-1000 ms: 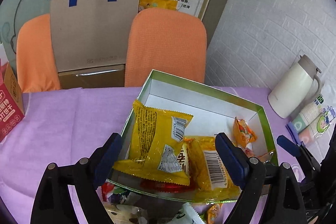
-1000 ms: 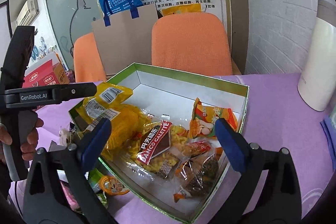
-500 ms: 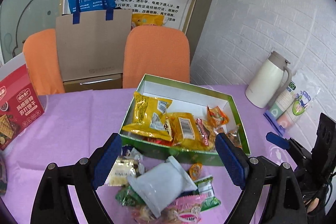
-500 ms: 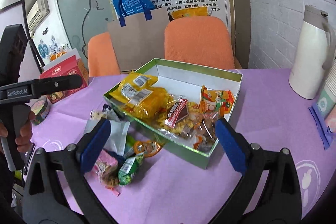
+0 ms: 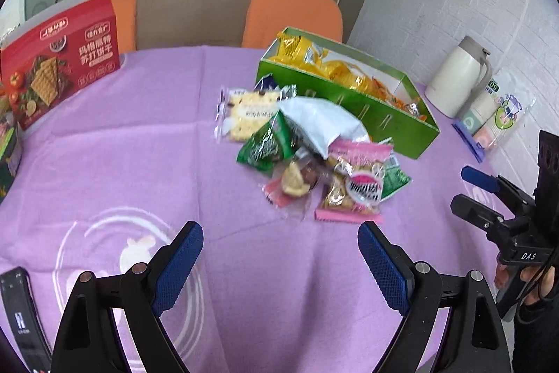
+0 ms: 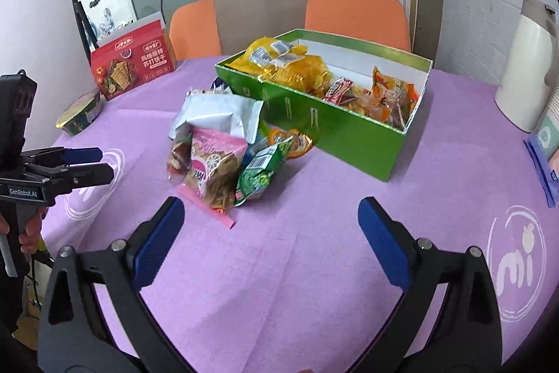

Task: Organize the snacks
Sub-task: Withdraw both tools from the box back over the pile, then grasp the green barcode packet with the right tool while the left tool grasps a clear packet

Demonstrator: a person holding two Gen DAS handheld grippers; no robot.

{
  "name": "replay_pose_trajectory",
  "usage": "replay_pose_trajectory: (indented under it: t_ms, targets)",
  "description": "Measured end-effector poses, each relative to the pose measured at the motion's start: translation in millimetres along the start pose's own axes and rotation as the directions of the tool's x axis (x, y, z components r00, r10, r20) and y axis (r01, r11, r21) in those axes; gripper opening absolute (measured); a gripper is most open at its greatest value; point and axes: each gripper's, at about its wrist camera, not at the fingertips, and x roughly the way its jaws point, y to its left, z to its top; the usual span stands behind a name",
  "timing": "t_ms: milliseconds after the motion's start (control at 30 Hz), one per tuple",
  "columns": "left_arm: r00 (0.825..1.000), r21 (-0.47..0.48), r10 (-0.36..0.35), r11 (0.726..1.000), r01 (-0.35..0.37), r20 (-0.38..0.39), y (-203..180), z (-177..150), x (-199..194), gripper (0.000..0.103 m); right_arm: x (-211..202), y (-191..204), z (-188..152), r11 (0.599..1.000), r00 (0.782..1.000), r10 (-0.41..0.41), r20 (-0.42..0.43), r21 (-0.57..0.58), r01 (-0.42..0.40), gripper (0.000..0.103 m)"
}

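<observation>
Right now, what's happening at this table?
A person holds a gripper in each hand, sorting snacks into the green box. The left gripper and right gripper are both open and empty, hovering over the purple tablecloth short of the loose pile. The box already holds yellow packets and small wrapped snacks. Outside it lie a silver bag, a pink packet and a green packet.
</observation>
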Motion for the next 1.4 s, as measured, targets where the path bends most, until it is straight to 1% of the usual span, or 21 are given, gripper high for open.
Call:
replay_pose_trajectory:
  t_ms: [100,167,233,267,333,400,467,500,533,567,633,833,867,967,1067,1133,1200,1267,1400]
  targets:
    - [1.000,-0.010,0.013,1.000,-0.013,-0.020,9,-14,4,0.092,10,6,-3,1.000,1.000,-0.003,-0.022,-0.009,0.003,0.099]
    - [1.000,-0.013,0.001,1.000,-0.001,-0.013,13,-21,1,0.092,15,7,-2,1.000,0.999,-0.020,-0.027,-0.020,0.019,0.090]
    - [1.000,-0.021,-0.017,1.000,0.017,-0.005,16,-25,-4,0.092,22,6,0,0.999,0.998,-0.039,-0.043,-0.012,0.039,0.074]
    - [1.000,-0.023,-0.026,0.999,0.026,-0.001,16,-26,-6,0.092,25,4,2,0.999,0.998,-0.040,-0.052,0.000,0.040,0.071]
    - [0.999,-0.020,-0.038,0.999,0.038,0.008,15,-26,-10,0.092,35,0,8,0.999,0.997,-0.021,-0.069,0.037,0.024,0.058]
    - [0.999,-0.004,-0.044,0.999,0.044,0.020,10,-26,-14,0.092,44,0,11,0.998,0.997,-0.007,-0.073,0.054,0.011,0.056]
    - [0.998,0.017,-0.049,0.999,0.048,0.026,3,-26,-16,0.092,53,2,12,0.999,0.997,-0.006,-0.078,0.046,0.010,0.056]
    - [0.998,0.030,-0.053,0.998,0.052,0.025,-1,-25,-16,0.092,58,2,12,0.999,0.996,-0.013,-0.083,0.037,0.017,0.050]
    - [0.998,0.040,-0.055,0.998,0.054,0.023,-4,-25,-16,0.092,62,0,12,0.999,0.996,-0.014,-0.093,0.039,0.018,0.030]
    - [0.998,0.050,-0.058,0.997,0.057,0.020,-7,-25,-16,0.092,64,-3,11,0.998,0.994,0.017,-0.103,0.054,-0.011,0.020]
    - [0.998,0.070,-0.065,0.996,0.063,0.018,-11,-26,-16,0.092,57,-10,8,0.996,0.994,0.041,-0.105,0.088,-0.032,0.019]
    - [0.997,0.094,-0.076,0.993,0.076,-0.002,-21,-25,-5,0.092,22,-22,-18,0.995,0.993,0.061,-0.099,0.081,-0.053,0.020]
    - [0.997,0.094,-0.082,0.992,0.083,-0.007,-23,-25,-3,0.092,19,-23,-22,0.996,0.993,0.054,-0.100,0.073,-0.047,0.020]
    - [0.996,0.105,-0.090,0.990,0.092,-0.020,-30,-24,3,0.092,7,-24,-33,1.000,0.996,-0.002,-0.086,0.028,0.004,0.023]
    - [0.996,0.120,-0.082,0.989,0.084,-0.025,-36,-23,6,0.092,-1,-27,-35,1.000,0.998,-0.011,-0.061,0.029,0.013,0.033]
    - [0.997,0.119,-0.080,0.989,0.082,-0.022,-36,-20,6,0.092,-3,-30,-34,0.999,0.999,-0.009,-0.043,0.050,0.011,0.046]
    - [0.997,0.117,-0.076,0.990,0.076,-0.007,-34,-17,7,0.092,-3,-32,-32,0.998,0.999,-0.002,-0.036,0.068,0.005,0.048]
    - [0.998,0.112,-0.061,0.992,0.059,0.012,-28,-11,10,0.092,-1,-32,-32,0.997,0.999,0.002,-0.042,0.072,0.001,0.048]
    - [0.998,0.052,-0.052,0.997,0.050,0.042,-11,6,24,0.089,1,-32,-36,0.997,0.998,0.001,-0.060,0.076,0.004,0.048]
